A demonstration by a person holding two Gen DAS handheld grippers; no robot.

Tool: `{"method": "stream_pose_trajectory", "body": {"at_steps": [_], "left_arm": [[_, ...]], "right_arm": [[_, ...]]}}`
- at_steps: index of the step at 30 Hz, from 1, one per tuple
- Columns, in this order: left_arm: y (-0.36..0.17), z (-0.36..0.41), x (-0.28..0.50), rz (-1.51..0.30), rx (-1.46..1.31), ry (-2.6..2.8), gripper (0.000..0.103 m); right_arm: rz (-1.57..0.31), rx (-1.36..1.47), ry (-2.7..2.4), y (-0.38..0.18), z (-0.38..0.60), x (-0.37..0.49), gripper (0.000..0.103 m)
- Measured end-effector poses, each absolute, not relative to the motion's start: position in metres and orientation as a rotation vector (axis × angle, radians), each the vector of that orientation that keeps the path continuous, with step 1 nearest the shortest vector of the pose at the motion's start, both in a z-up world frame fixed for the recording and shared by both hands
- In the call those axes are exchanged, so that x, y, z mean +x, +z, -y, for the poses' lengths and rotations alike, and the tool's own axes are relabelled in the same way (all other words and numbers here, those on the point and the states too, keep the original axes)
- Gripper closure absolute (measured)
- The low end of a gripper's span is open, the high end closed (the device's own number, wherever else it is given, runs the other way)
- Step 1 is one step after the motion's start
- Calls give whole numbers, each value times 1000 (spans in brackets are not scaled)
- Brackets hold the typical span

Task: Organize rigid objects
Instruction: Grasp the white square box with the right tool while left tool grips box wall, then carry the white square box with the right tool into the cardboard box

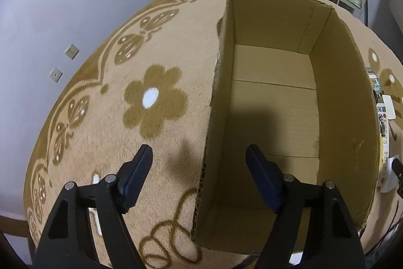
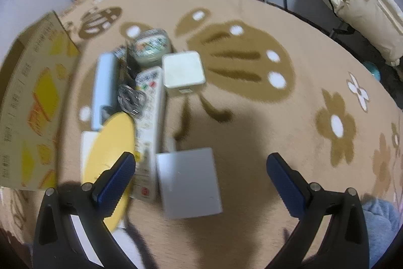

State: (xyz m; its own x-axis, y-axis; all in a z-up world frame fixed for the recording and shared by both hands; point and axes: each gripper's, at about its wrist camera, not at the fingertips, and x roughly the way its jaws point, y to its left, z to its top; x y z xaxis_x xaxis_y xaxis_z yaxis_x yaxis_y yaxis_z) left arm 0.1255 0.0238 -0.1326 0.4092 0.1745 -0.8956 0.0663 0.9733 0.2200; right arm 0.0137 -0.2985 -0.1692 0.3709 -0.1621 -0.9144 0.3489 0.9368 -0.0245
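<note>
Left gripper [image 1: 199, 161]: open, straddling box [image 1: 347, 102] wall, not touching.
Right gripper [image 2: 200, 165]: open, empty, above grey block [image 2: 189, 183].

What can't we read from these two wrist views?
- Left wrist view: the objects beside the cardboard box are mostly hidden by its right wall; only a sliver of the remote shows.
- Right wrist view: motion blur makes the remote's buttons and the box's print unreadable.
- Right wrist view: the yellow plate hides part of the white item under it.

Open cardboard box [image 1: 340, 97] empty, white remote [image 2: 148, 127], apparently gadgets clustered beside
</note>
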Motion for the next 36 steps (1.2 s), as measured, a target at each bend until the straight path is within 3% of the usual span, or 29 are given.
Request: {"method": "stream_pose_trajectory", "body": {"at_steps": [4,7,14,18,22,23,26,27,36], "left_arm": [[-139,-17,124,-1185,310,62,59],[-143,-19,125,-1207,282,44,68],[-144,-23,128,-1226,302,77,68],[-146,-25,129,-1252,261,48,82],[-149,-23,129,-1278,279,64,82],[-149,-22,128,-1275,284,63,82],[-149,-20,127,-1272,290,55,84],[-149,-21,127,-1272,290,54,84],[-150,-20,126,-1282,295,55,85]], "right_arm": [[-1205,129,-349,-179,300,16,0],[-1233,77,-359,-183,297,16,0],[-1258,82,-366,-185,298,13,0],[-1291,73,-367,-191,298,14,0],[-1303,56,-364,-196,297,15,0],[-1305,68,-345,-197,297,14,4],[-1326,148,-278,-202,297,14,40],[-1334,167,-262,-205,297,14,47],[-1290,129,-253,-200,287,8,48]]}}
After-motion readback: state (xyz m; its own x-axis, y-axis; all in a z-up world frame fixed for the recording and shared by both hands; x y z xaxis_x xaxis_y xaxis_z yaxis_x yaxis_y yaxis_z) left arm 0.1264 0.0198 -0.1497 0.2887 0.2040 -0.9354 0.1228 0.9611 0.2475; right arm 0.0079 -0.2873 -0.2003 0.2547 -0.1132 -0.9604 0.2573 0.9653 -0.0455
